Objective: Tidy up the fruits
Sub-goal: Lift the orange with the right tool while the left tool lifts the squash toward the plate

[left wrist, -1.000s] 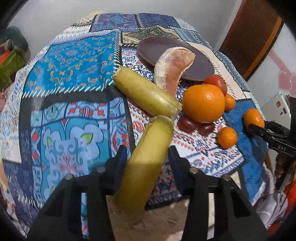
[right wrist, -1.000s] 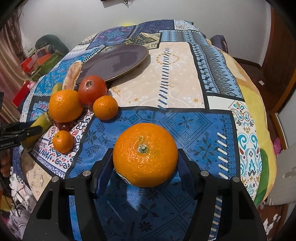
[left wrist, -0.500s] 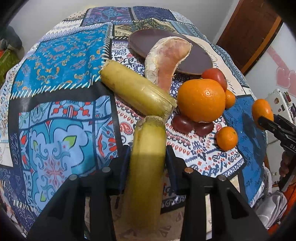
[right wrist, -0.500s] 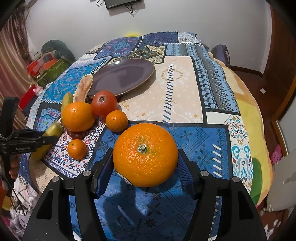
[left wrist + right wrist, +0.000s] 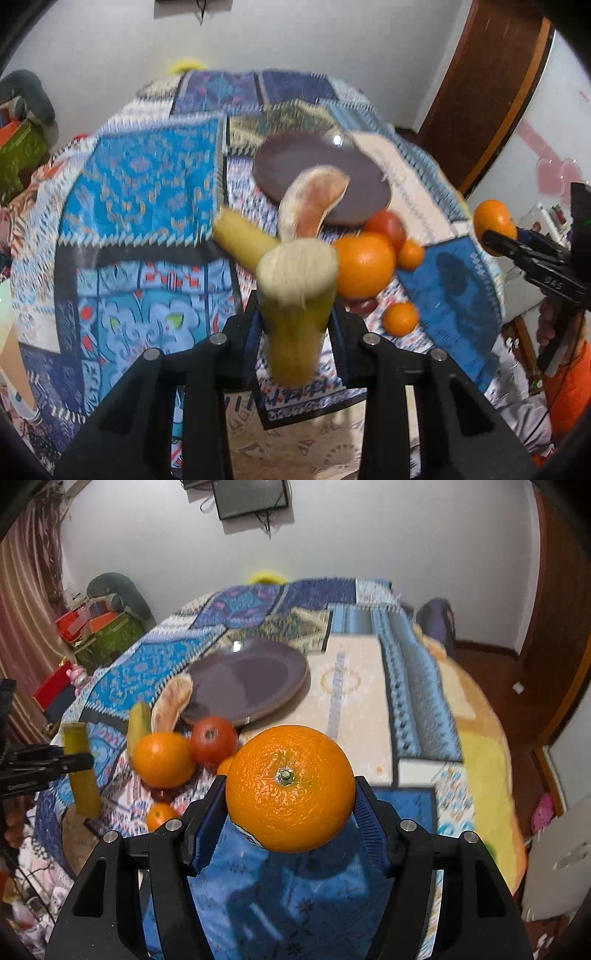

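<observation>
Above the table, the left gripper (image 5: 295,317) has closed on a banana piece (image 5: 297,291), the right gripper (image 5: 290,805) clamps an orange (image 5: 290,788); the plate (image 5: 255,672) lies empty, other fruit unsorted.

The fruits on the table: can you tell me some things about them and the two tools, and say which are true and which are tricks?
1. The right tool holds a big orange. True.
2. The left tool holds a tomato. False: its pads press on a yellow-green stalk piece, lifted off the cloth, and its jaws have just been closing on it.
3. The purple plate has oranges piled on it. False: only the end of a peeled pomelo wedge overlaps its rim.
4. A tomato sits beside an orange on the cloth. True.
5. A second stalk piece lies on the table. True.
</observation>
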`<state>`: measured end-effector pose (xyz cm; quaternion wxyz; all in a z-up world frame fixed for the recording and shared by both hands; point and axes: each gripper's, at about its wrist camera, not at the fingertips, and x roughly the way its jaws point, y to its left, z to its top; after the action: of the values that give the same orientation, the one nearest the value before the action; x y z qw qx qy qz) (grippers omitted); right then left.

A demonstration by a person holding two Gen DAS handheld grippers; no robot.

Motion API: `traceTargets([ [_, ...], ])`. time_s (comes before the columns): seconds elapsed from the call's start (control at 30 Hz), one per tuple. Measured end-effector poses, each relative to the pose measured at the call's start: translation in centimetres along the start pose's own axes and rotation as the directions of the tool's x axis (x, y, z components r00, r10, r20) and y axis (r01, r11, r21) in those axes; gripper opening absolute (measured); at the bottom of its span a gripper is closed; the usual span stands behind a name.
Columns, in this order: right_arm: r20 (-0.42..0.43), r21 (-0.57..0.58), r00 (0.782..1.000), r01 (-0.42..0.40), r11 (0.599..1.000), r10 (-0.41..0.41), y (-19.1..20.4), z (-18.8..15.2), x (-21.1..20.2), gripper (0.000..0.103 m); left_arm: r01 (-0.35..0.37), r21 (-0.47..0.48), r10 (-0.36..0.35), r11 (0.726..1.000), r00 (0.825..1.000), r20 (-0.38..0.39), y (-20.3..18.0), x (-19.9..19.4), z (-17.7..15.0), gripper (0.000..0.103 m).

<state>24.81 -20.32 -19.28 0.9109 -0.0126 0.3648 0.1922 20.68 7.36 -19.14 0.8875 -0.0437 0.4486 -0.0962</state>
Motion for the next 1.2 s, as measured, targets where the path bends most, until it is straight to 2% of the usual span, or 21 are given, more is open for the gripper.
traceTargets([
  [0.3, 0.141, -0.028, 0.990, 0.016, 0.999, -0.012, 0.3, 4.5, -2.5, 0.062, -0.014, 0.021, 0.011, 1.000, 0.990, 0.138, -1.5, -3.3, 3.9, 0.033],
  [0.63, 0.253, -0.058, 0.967, 0.004, 0.998, 0.010, 1.8, 8.0, -3.2, 0.062, -0.039, 0.051, 0.026, 0.998, 0.972, 0.233, -2.6, -4.2, 8.4, 0.033],
  [0.97, 0.305, -0.081, 0.950, -0.039, 0.996, 0.062, 3.5, 10.3, -1.6, 0.062, -0.048, 0.071, 0.030, 0.996, 0.972, 0.234, -3.2, -1.4, 11.1, 0.033],
  [1.2, 0.293, -0.096, 0.953, -0.050, 0.994, 0.077, 3.9, 11.7, 1.5, 0.062, -0.041, 0.060, 0.027, 0.997, 0.978, 0.207, -2.4, 1.8, 12.6, 0.033],
])
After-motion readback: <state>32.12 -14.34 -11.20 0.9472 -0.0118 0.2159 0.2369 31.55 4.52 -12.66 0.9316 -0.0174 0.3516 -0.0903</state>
